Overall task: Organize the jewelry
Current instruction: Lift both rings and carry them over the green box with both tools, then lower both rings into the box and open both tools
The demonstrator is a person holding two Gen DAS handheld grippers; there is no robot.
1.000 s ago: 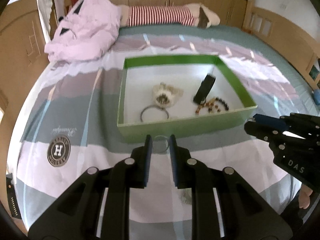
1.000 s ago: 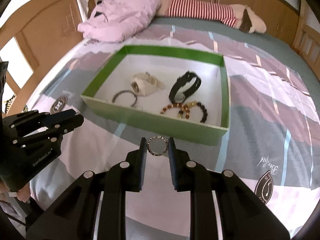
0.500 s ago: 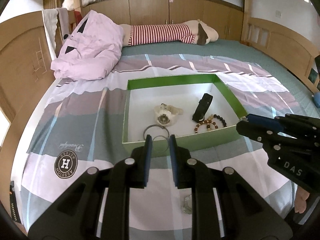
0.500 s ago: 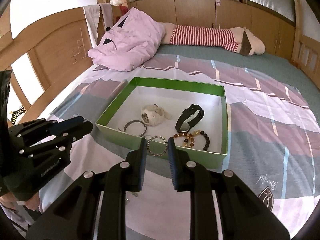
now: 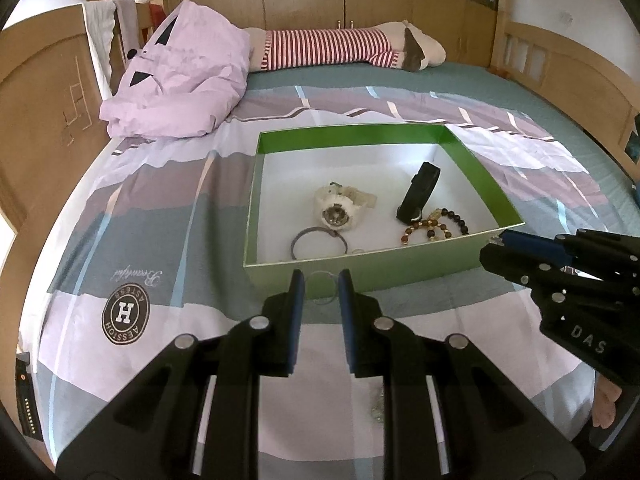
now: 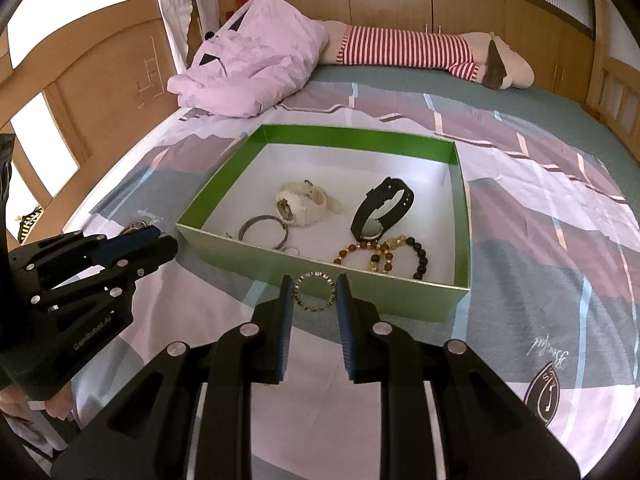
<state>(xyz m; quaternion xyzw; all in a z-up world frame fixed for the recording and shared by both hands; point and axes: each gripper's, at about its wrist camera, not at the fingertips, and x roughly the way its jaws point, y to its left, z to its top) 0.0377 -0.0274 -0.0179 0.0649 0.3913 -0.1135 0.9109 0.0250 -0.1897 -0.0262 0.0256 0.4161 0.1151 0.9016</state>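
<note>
a: over the bed, short of the green box (image 6: 320, 276), each gripper carries a ring. right gripper (image 6: 314, 292) pinches the studded ring (image 6: 315, 291); left gripper (image 5: 321, 286), nearly closed, pinches a thin clear ring (image 5: 321, 286).

b: next?

a: probably forward past the near wall, then release. inside: white watch (image 6: 298, 204), black band (image 6: 380, 208), bead bracelet (image 6: 384, 254), metal bangle (image 6: 262, 228).
</note>
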